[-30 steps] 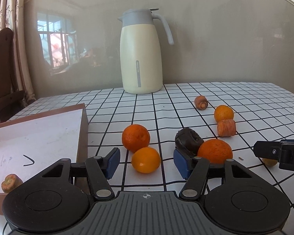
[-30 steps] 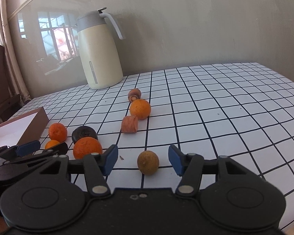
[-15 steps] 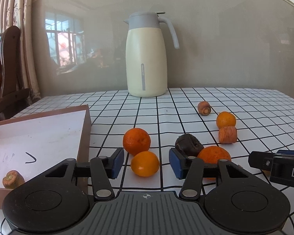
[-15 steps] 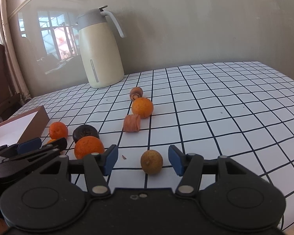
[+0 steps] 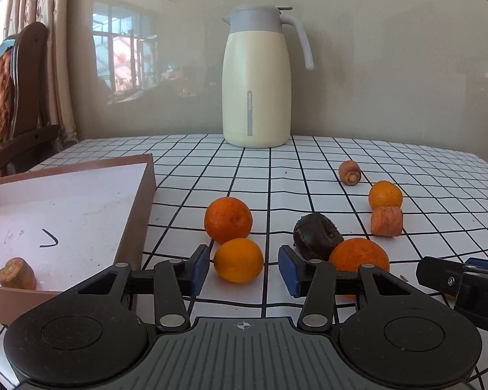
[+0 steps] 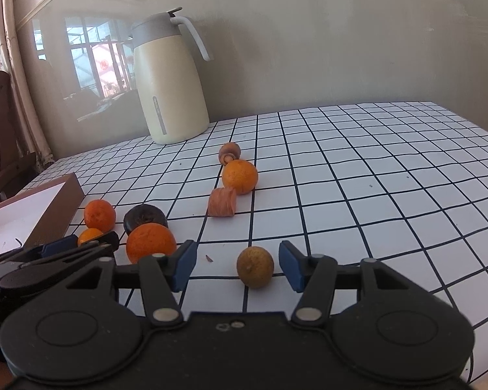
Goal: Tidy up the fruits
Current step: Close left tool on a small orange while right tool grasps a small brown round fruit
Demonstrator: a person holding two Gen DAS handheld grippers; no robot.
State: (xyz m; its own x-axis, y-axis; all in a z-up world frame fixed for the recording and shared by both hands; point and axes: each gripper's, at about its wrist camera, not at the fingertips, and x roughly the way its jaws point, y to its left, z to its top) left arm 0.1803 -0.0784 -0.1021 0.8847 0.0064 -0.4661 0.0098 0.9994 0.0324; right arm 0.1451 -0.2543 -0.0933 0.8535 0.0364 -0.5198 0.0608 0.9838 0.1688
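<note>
Left gripper (image 5: 242,271) has dropped lower and nearer over last second, jaws spread, small yellow-orange fruit (image 5: 238,260) now between pads; right gripper (image 6: 237,266) likewise spread around brownish fruit (image 6: 255,266); both grasps imminent, box (image 5: 140,201) waits at left

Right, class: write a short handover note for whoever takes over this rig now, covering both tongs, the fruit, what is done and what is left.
Left tongs: open, straddling the small yellow-orange citrus, not yet closed.
Right tongs: open, around the brownish-green fruit on the table.
Box at left holds only one carrot stub.
Still on the checked cloth: three oranges, a dark fruit, two carrot pieces.
Done: nearly nothing sorted. Left: grasp, then place the fruit.
</note>
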